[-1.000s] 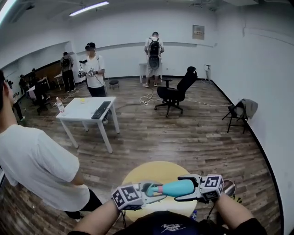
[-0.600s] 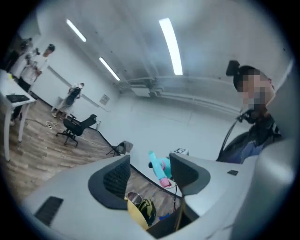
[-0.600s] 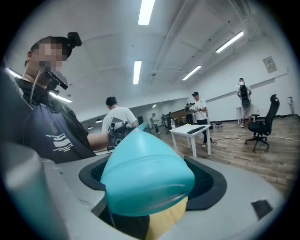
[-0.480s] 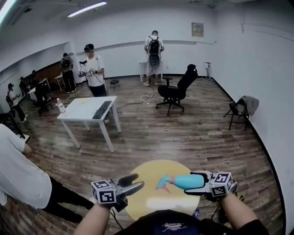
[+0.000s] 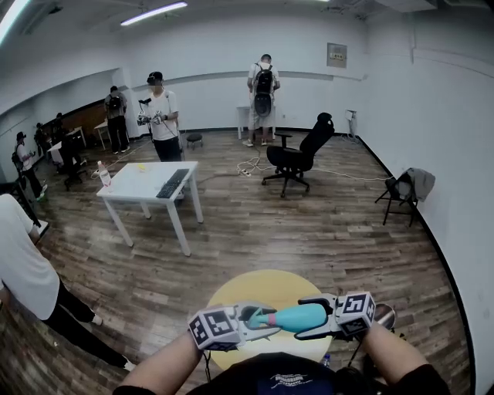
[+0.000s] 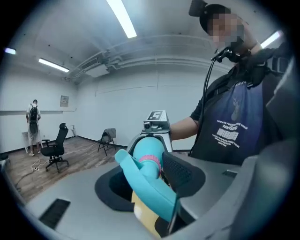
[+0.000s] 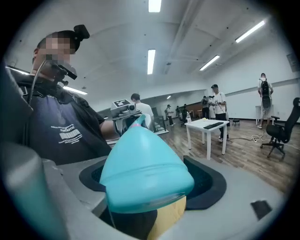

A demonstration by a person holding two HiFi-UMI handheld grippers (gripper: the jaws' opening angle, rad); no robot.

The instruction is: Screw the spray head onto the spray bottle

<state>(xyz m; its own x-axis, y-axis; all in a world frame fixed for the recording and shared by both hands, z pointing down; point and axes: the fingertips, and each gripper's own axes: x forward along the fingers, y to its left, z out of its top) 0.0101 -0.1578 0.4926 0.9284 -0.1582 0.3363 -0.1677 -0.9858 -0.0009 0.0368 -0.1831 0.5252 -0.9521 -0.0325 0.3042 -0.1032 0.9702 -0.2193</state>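
Here we are in a big, bare lab room: wood floor (image 5: 309, 224), strip lights (image 5: 152, 13), white table (image 5: 135, 187) with keyboard (image 5: 170, 183), office chair (image 5: 297, 156), people (image 5: 160, 116) standing about.

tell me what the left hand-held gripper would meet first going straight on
The teal plastic spray head its jaws have just been closing on; beyond it, probably the teal plastic spray bottle.

Teal spray bottle (image 5: 301, 316) horizontal above table; spray head (image 5: 253, 315) on neck.
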